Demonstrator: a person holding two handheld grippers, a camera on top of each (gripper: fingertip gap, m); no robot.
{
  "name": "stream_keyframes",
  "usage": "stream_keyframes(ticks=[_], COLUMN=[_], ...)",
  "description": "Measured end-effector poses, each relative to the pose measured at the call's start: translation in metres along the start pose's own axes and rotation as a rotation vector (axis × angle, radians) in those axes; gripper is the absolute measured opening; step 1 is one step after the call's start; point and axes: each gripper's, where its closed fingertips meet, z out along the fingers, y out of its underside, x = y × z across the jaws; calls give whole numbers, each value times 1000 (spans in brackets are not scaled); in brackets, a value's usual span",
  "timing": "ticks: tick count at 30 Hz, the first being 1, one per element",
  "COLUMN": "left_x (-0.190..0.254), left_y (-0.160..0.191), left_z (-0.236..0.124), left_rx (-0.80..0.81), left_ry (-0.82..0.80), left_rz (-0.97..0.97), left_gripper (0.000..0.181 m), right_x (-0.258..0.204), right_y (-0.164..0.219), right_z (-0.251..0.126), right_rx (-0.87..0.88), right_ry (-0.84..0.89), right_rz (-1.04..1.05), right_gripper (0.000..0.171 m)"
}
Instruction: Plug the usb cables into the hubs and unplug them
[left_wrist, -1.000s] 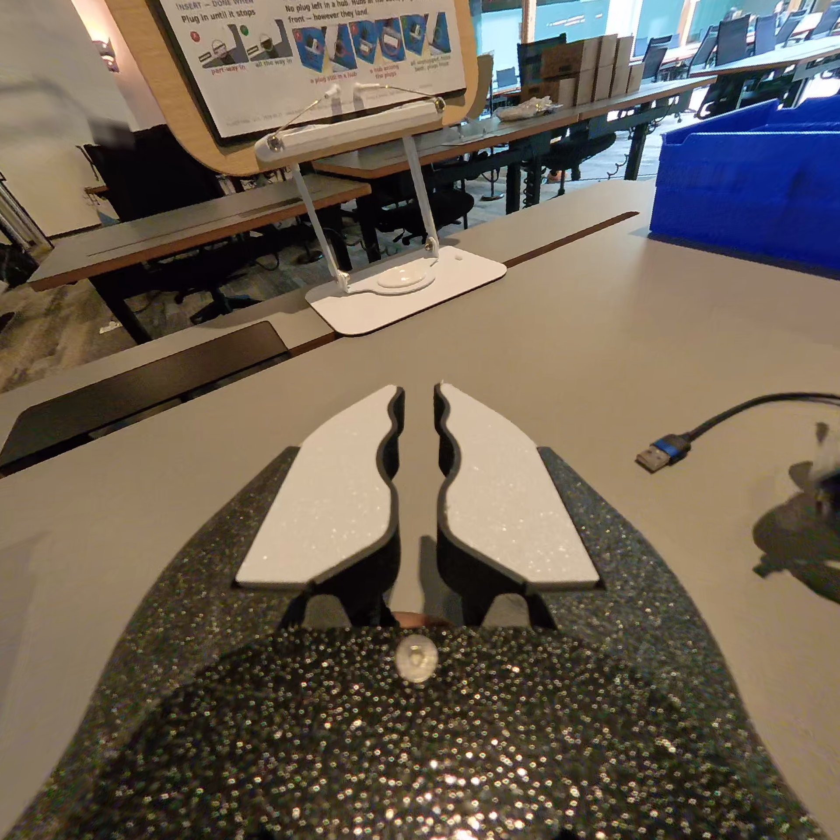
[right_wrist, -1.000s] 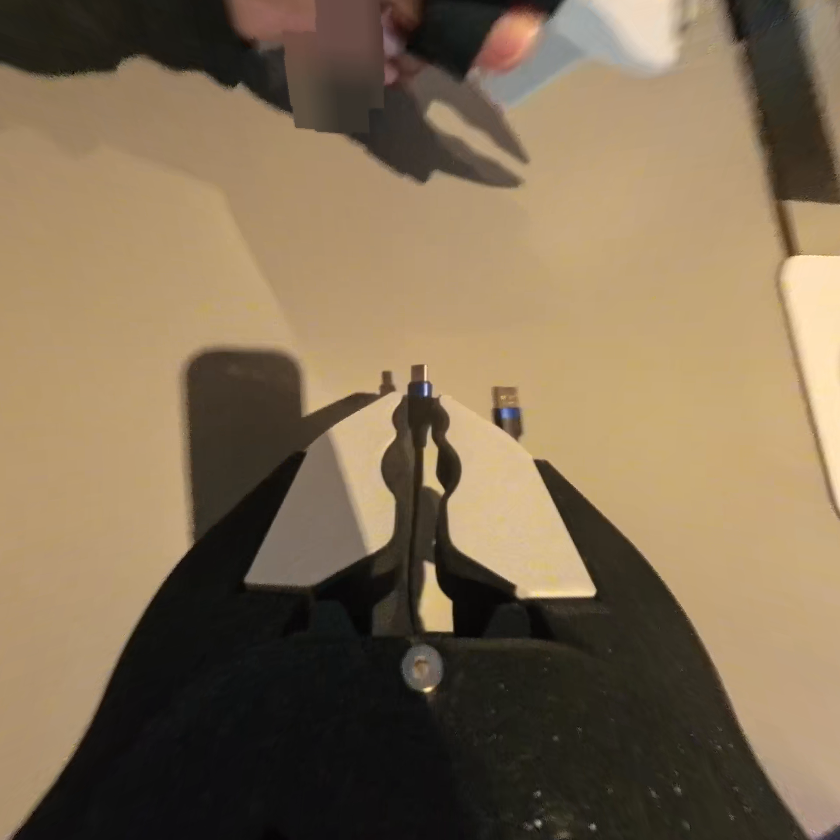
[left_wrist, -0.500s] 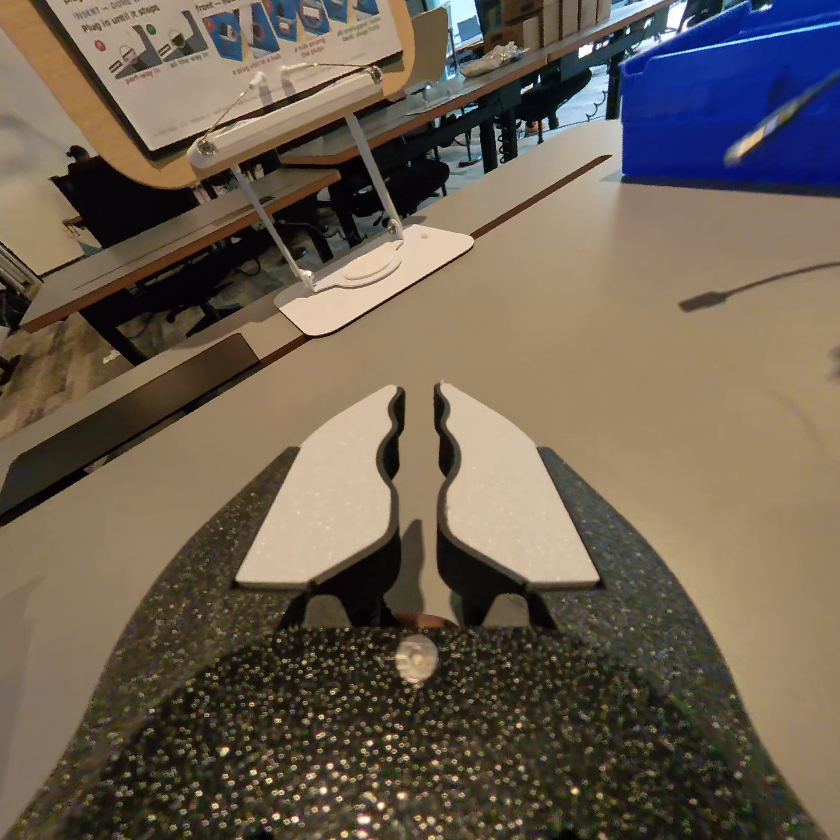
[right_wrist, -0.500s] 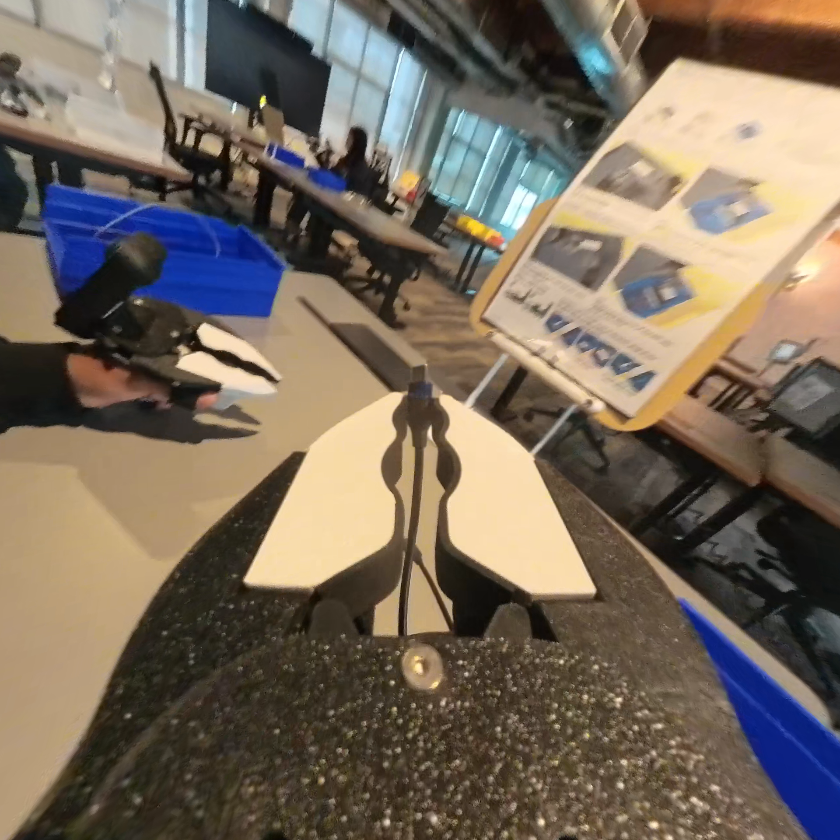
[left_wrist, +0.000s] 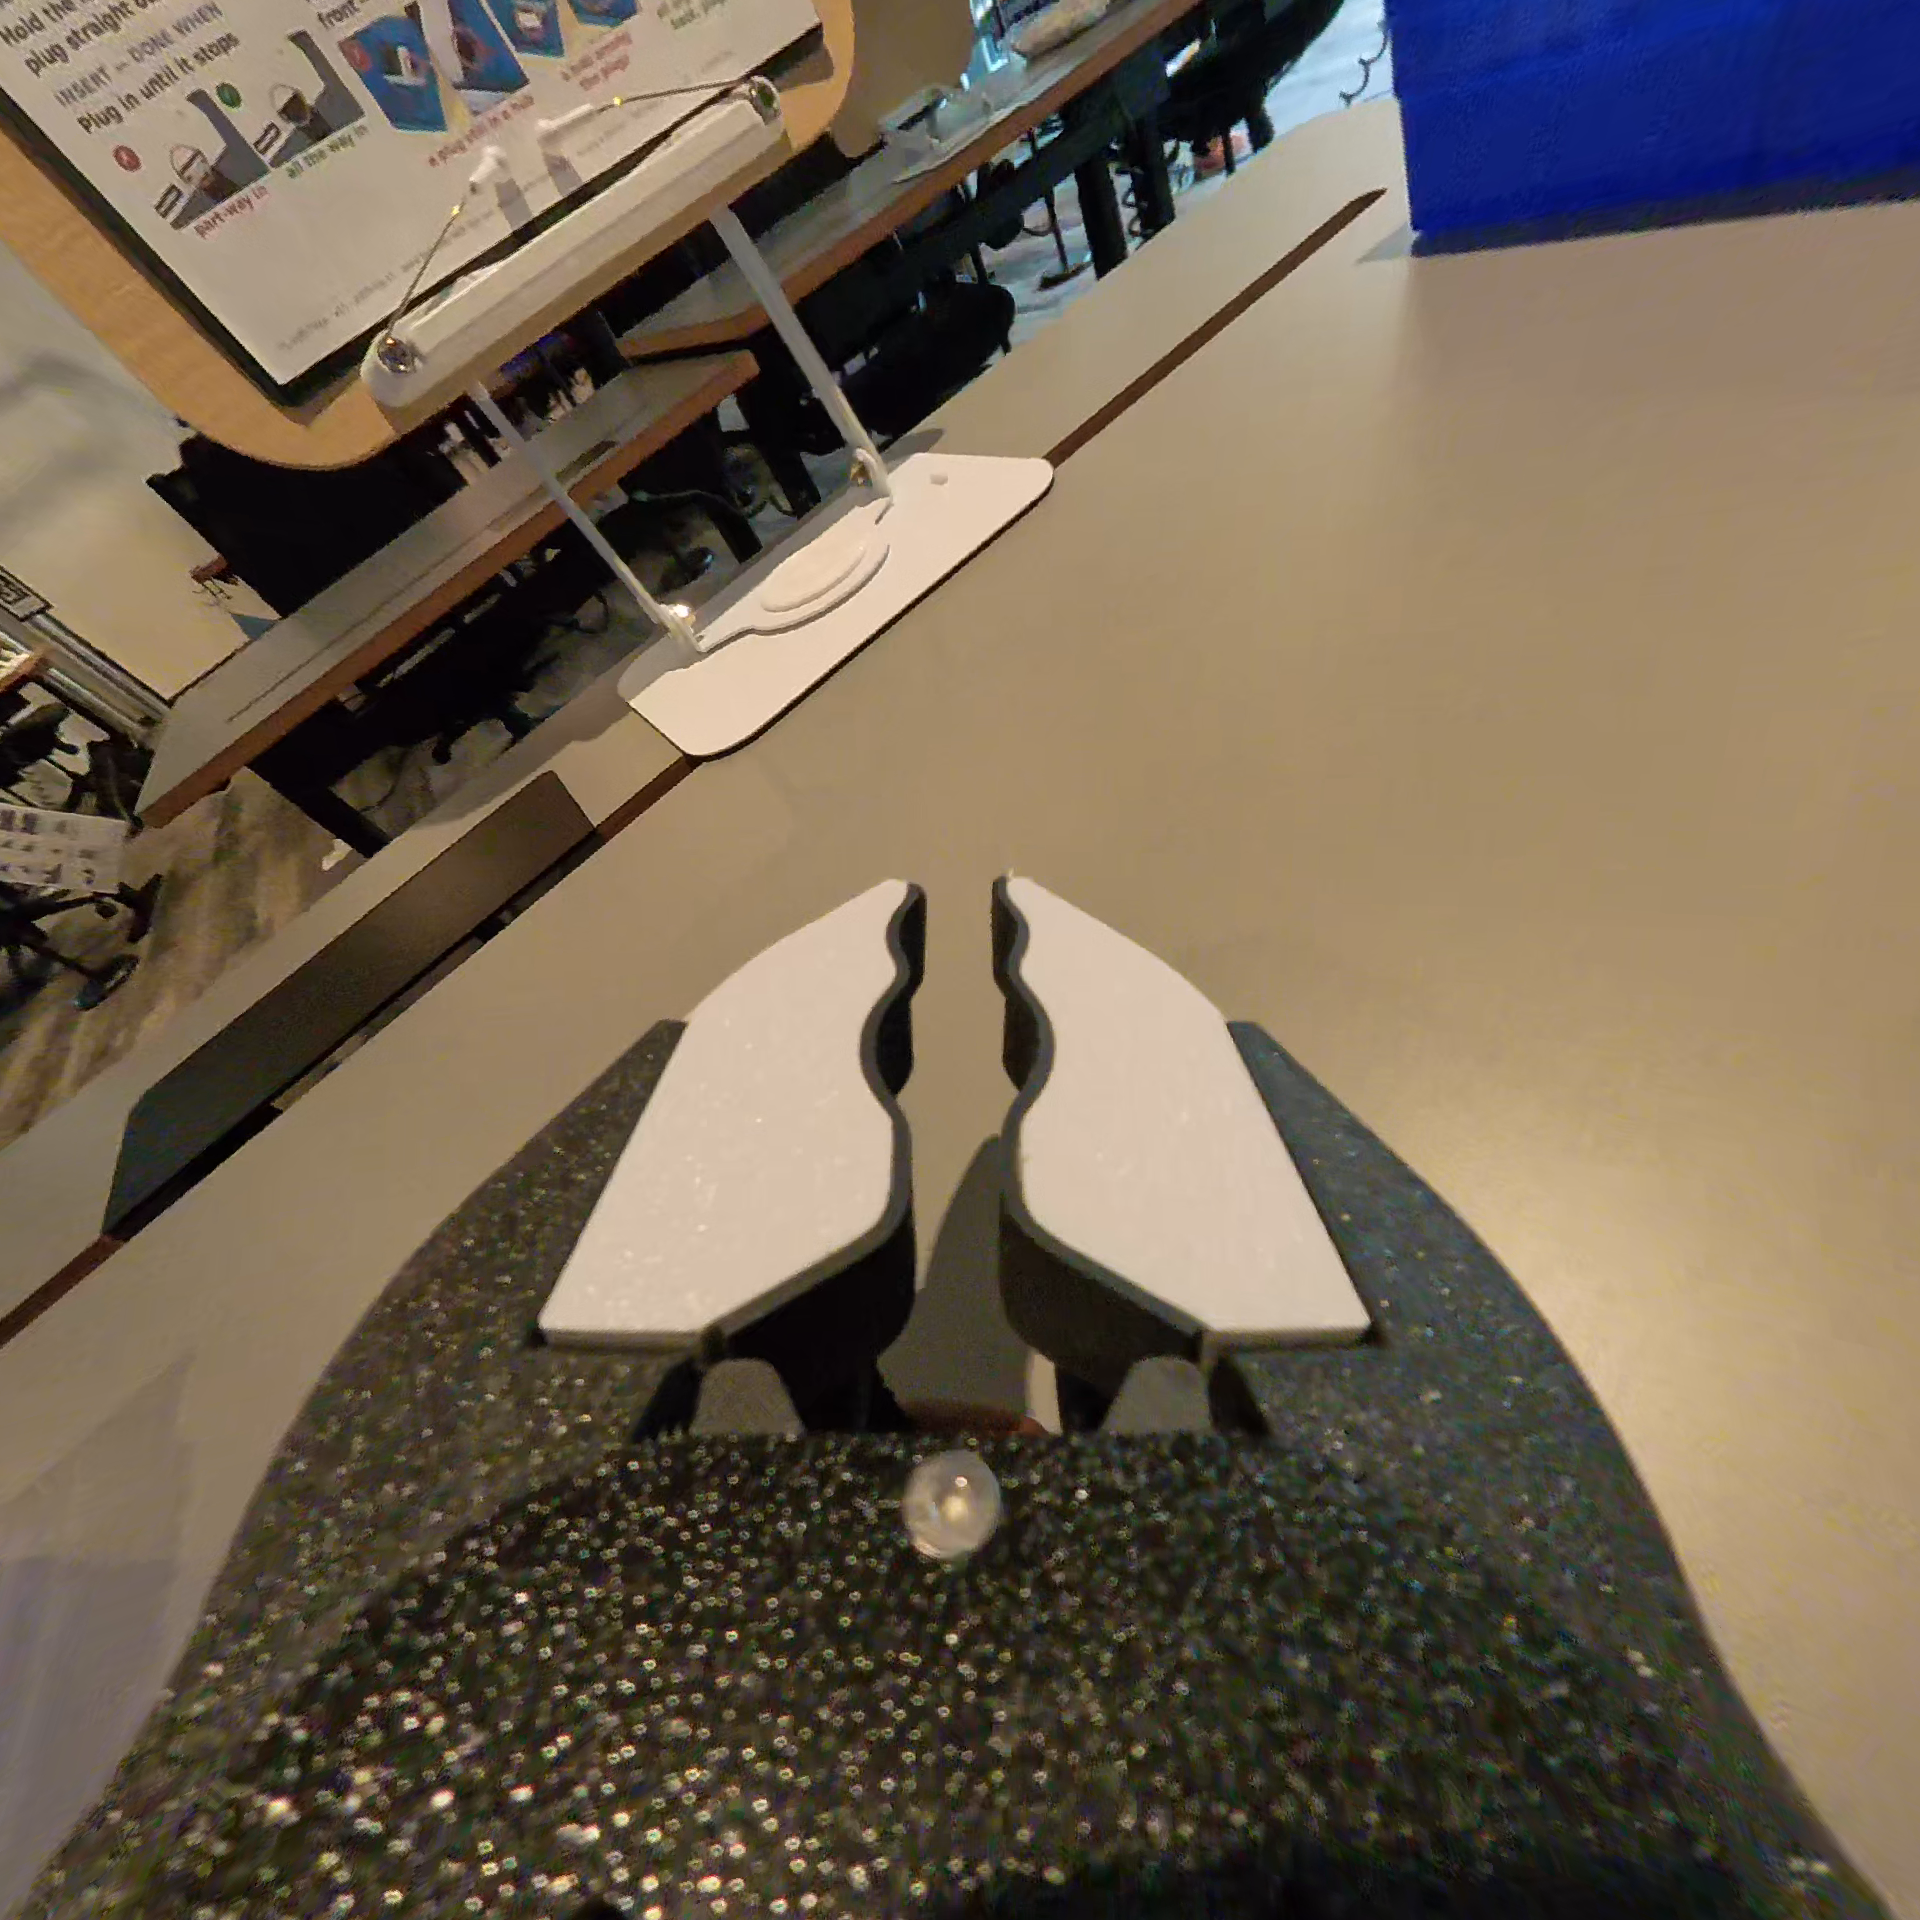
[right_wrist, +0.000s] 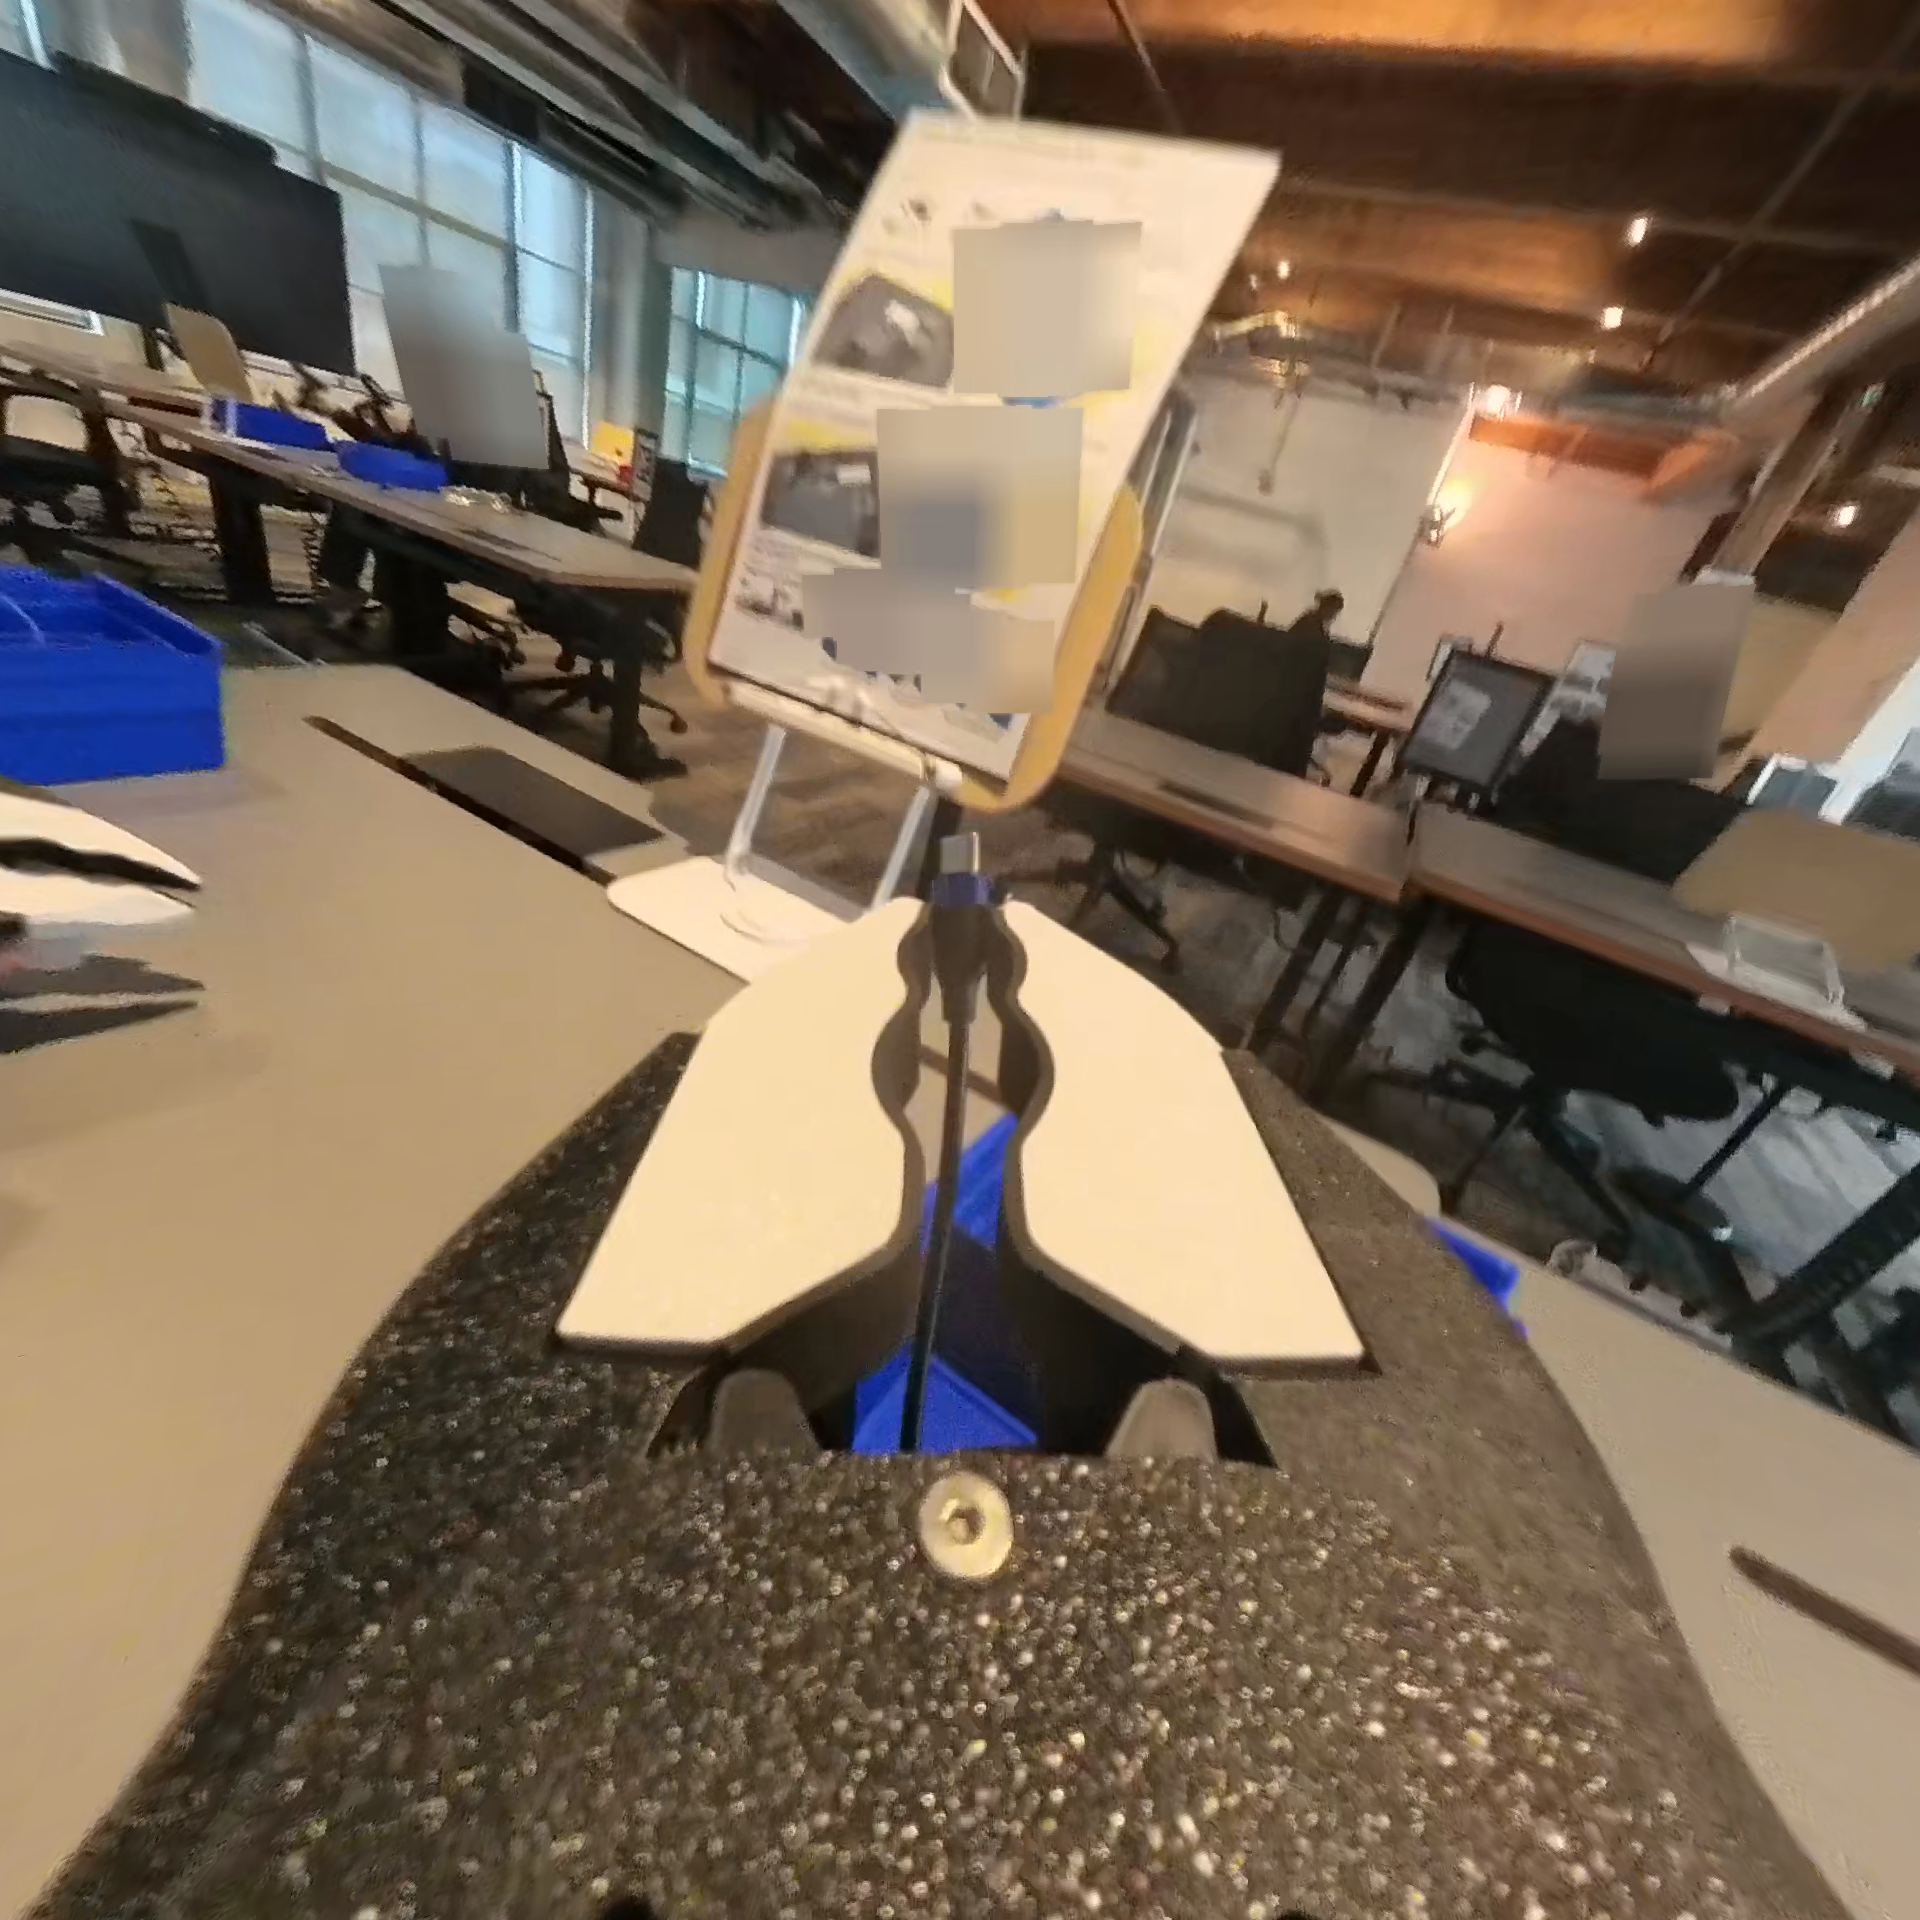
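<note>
The right gripper (right_wrist: 961, 914) is clenching the usb cable (right_wrist: 958, 940) by its blue-collared plug, raised above the grey table (right_wrist: 312, 1039), while the left gripper (left_wrist: 957, 894) is hovering slightly parted, grasping nothing.

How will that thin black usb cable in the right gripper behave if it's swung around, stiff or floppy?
Probably floppy: the usb cable is thin and trails loosely back between the right gripper fingers. Its short plug looks rigid and juts past the tips, so it should stay aimed. It likely weighs little, so the narrow pinch should hold.
</note>
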Motion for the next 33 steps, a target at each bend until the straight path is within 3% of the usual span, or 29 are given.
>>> stream_keyframes(ticks=[7,19,27,33], left_x=[9,11,11,11], left_y=[5,10,11,13], left_z=[2,3,3,3], left_rx=[-40,-71,-78,-84], left_ry=[12,21,22,22], left_rz=[75,103,105,109], left_gripper=[12,12,12,12], right_x=[17,21,24,35], right_y=[101,201,210,202], right_z=[14,9,5,-3], right_rx=[-254,-737,-765,-699], right_ry=[11,34,46,89], right_rz=[92,-200,-162,-83], right_gripper=[10,10,31,35])
